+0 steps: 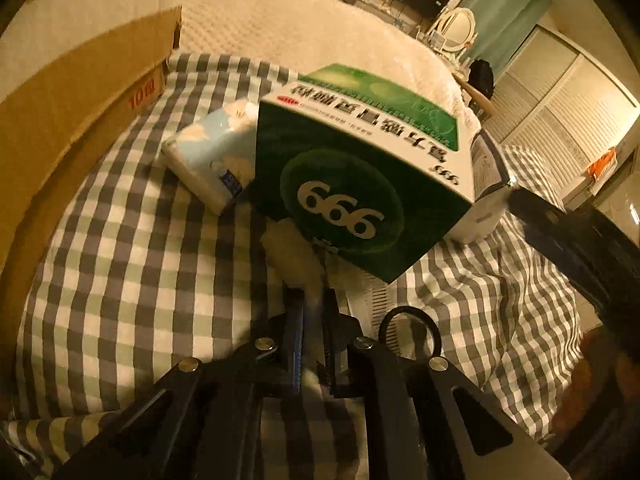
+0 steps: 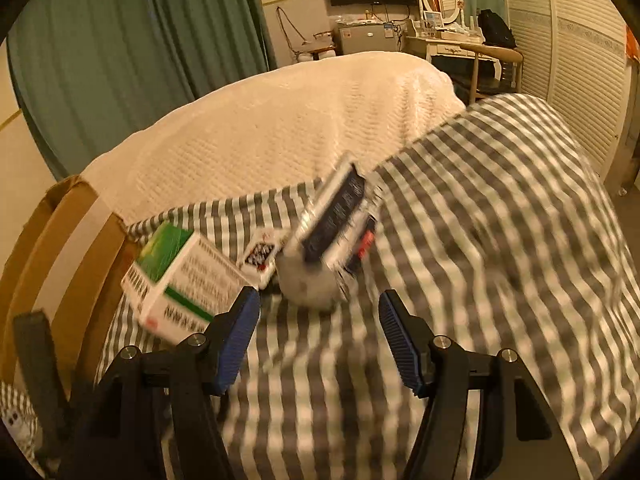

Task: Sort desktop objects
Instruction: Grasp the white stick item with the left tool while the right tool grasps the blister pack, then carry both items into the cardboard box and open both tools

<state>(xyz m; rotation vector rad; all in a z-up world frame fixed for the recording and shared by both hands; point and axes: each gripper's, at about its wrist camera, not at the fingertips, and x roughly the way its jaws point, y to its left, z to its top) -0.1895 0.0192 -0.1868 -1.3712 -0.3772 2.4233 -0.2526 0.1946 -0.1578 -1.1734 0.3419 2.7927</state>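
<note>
A green and white "999" medicine box (image 1: 360, 184) fills the middle of the left wrist view, tilted above the checked cloth. My left gripper (image 1: 314, 300) is shut on a thin flap at the box's lower edge. A blue and white tissue pack (image 1: 212, 156) lies just left of the box. In the right wrist view the same box (image 2: 180, 280) sits at the left. My right gripper (image 2: 318, 336) is open and empty. Ahead of it stands a white, dark-labelled package (image 2: 336, 232), blurred. A small card pack (image 2: 260, 256) lies beside it.
A cardboard box (image 1: 80, 92) stands at the left, also seen in the right wrist view (image 2: 60, 248). Black scissors (image 1: 412, 328) lie by my left fingers. A white bed cover (image 2: 300, 120) lies beyond the checked cloth (image 2: 500, 260).
</note>
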